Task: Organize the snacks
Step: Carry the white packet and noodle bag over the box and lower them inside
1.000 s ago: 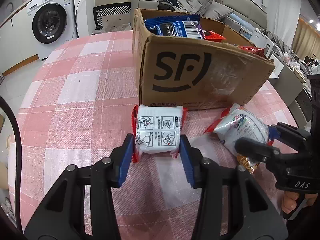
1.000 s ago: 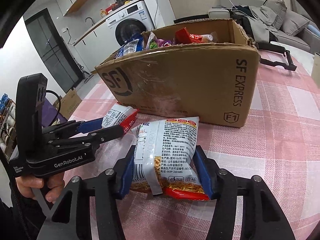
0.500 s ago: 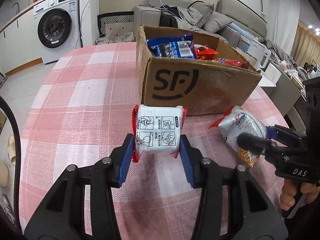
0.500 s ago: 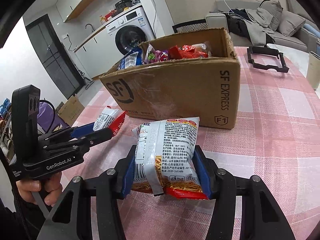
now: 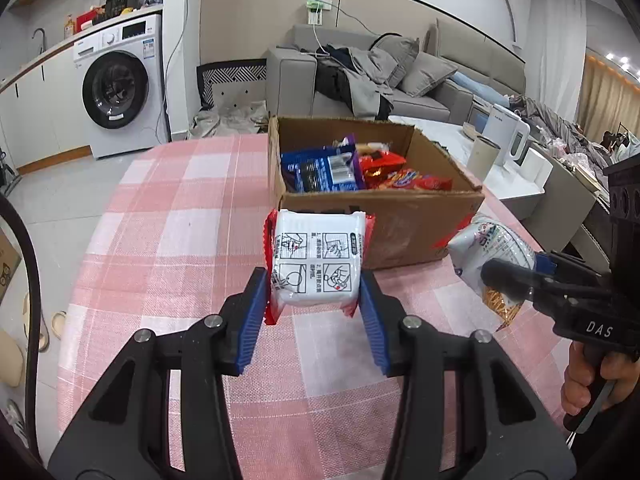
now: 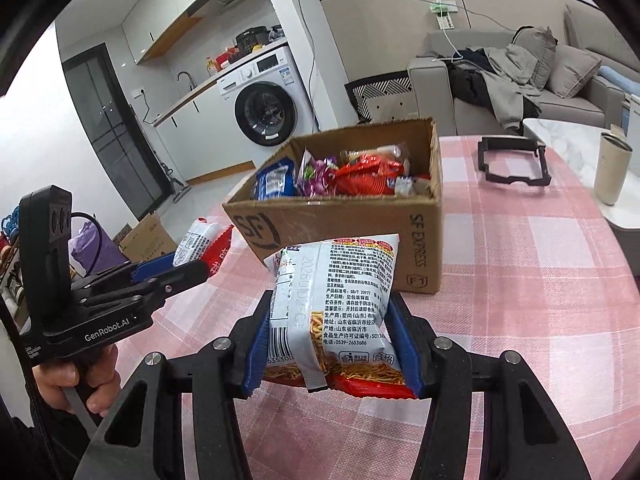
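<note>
My left gripper (image 5: 316, 300) is shut on a white snack pack with red edges (image 5: 318, 264) and holds it above the table, in front of the cardboard box (image 5: 404, 216). My right gripper (image 6: 332, 344) is shut on a white and red noodle snack bag (image 6: 336, 312), also lifted off the table. Each gripper shows in the other's view: the right one (image 5: 516, 276) with its bag (image 5: 488, 248), the left one (image 6: 172, 272) with its pack (image 6: 200, 240). The open box (image 6: 360, 216) holds several snack packs.
The box stands on a round table with a pink checked cloth (image 5: 172, 232). A black frame (image 6: 514, 160) lies on the far side of the table. A cup (image 6: 612, 174) stands on a white side table. A washing machine (image 5: 120, 88) and sofa (image 5: 360, 76) are behind.
Both grippers have risen with their snack packs, so the box now appears lower and its contents show from above.
</note>
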Action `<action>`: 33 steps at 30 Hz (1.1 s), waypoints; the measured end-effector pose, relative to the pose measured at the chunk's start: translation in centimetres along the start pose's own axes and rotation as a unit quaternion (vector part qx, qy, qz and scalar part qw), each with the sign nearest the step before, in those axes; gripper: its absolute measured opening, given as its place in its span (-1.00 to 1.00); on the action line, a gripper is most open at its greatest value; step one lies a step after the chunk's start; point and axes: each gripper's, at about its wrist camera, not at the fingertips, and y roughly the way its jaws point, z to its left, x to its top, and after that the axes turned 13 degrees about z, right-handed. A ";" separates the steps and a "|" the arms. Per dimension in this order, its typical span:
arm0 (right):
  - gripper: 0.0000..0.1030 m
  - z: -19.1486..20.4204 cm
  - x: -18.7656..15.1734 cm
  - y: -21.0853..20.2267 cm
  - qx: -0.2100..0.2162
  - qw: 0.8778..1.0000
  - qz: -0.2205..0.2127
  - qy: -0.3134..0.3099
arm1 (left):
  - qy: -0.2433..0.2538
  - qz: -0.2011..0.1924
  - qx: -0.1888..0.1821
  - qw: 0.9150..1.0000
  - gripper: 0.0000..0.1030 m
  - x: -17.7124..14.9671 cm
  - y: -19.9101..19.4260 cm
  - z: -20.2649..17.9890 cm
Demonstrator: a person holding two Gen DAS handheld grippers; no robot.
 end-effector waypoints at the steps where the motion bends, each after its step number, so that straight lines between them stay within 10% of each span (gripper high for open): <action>1: 0.06 0.0 0.2 -0.4 -0.001 1.000 -0.004 0.000 | 0.000 -0.004 0.001 1.000 -0.18 0.1 -0.4 -0.1; 33: 0.06 0.4 7.8 -6.1 -0.023 0.996 -0.081 0.007 | 0.014 -0.060 -0.005 0.998 -0.18 5.7 -6.6 -3.3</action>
